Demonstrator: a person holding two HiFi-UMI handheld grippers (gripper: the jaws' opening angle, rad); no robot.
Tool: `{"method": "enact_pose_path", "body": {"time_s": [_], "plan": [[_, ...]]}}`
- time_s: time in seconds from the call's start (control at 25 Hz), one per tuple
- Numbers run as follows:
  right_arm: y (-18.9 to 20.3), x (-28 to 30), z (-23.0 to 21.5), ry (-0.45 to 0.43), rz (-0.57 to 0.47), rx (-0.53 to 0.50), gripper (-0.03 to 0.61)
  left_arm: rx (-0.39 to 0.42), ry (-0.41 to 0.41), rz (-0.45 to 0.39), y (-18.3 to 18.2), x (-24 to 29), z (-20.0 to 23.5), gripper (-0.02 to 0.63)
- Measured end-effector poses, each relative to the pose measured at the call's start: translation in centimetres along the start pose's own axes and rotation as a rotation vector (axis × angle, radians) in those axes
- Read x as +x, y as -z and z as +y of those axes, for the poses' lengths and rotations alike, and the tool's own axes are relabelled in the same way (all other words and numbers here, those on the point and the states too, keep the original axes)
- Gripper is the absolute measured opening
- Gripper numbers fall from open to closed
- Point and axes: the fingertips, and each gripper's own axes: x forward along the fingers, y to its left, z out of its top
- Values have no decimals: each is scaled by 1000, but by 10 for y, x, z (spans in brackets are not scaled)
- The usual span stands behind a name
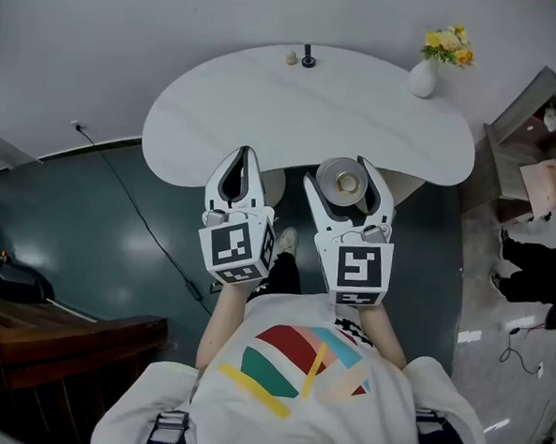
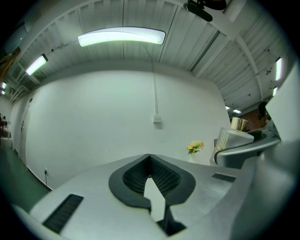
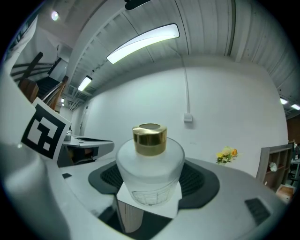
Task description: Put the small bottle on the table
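The small bottle [image 1: 343, 182] is frosted white with a gold cap and sits upright between the jaws of my right gripper [image 1: 341, 173], which is shut on it. In the right gripper view the bottle [image 3: 150, 165] fills the middle, clamped between the dark pads [image 3: 201, 180]. My left gripper [image 1: 244, 154] is beside it, shut and empty, with its jaws meeting at the tip [image 2: 149, 156]. From the left gripper view the bottle [image 2: 238, 135] shows at the right. Both grippers hover at the near edge of the white rounded table [image 1: 266, 112].
A white vase of yellow flowers [image 1: 425, 73] stands at the table's far right. Two small items [image 1: 309, 57] sit at its far edge. A shelf unit [image 1: 537, 138] is to the right, dark wooden furniture [image 1: 55, 339] at lower left, and a cable [image 1: 138, 208] runs across the green floor.
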Motion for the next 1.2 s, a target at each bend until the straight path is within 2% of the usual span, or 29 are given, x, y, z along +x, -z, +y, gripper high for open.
{"method": "enact_pose_path", "body": {"time_s": [0.48, 0.76, 1.04, 1.2], "plan": [[-18, 153, -6, -8, 32, 4, 345, -25, 75, 25, 4, 122, 46, 17], [-36, 236, -5, -5, 19, -4, 345, -27, 129, -10, -10, 197, 80, 17], [-40, 280, -21, 12, 35, 10, 345, -39, 106, 1, -11, 249, 99, 17], [-35, 291, -27, -14, 44, 14, 345, -39, 78, 9, -5, 263, 100, 17]]}}
